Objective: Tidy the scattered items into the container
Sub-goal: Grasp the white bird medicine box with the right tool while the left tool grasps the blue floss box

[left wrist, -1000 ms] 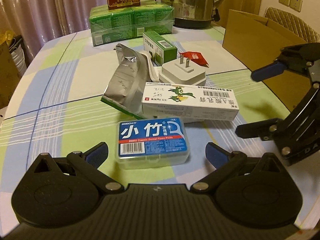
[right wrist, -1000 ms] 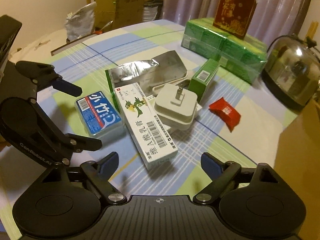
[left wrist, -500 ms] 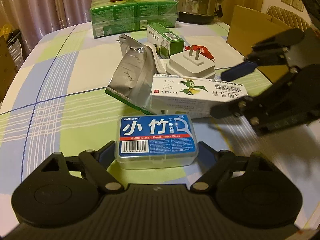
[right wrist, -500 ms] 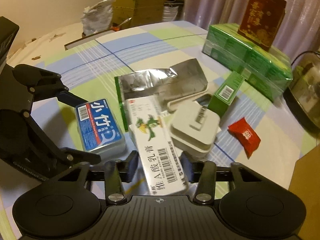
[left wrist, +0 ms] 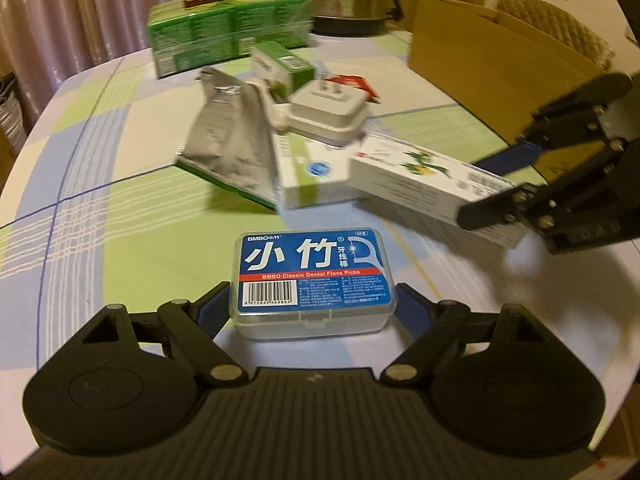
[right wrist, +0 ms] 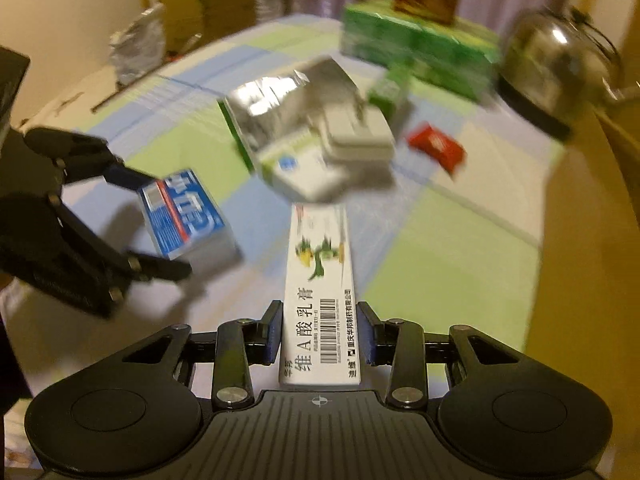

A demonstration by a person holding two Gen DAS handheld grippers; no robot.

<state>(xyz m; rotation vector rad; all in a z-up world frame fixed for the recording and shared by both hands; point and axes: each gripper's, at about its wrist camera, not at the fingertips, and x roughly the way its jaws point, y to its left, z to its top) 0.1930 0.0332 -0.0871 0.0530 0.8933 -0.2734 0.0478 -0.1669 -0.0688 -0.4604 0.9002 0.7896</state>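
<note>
The cardboard box (left wrist: pixel 492 60), the only likely container in sight, stood open at the far right of the table (left wrist: pixel 100 216), and everything else can be placed from it. Well left of the box, in the middle of the checked cloth, lay the remaining heap: a silver foil pouch (left wrist: pixel 228 140), a white plug adapter (left wrist: pixel 330 110) on top of a flat carton, a small green box (left wrist: pixel 282 66) and a red sachet (left wrist: pixel 352 82) nearest the cardboard. Between heap and box, the right gripper (right wrist: pixel 320 336) was closing on the near end of the long white ointment carton (right wrist: pixel 320 280), its pads on the two long sides, so the carton's long axis ran straight out ahead along the fingers. It looked lifted off the cloth. That arm was plainly the nearer to the box, and the carton would probably need swinging rightward, end first, over the rim. Farthest from the box, the left gripper (left wrist: pixel 314 304) had its jaws spread wide around the blue dental floss pick case (left wrist: pixel 314 280), pads against its short ends, holding it across its width.
</note>
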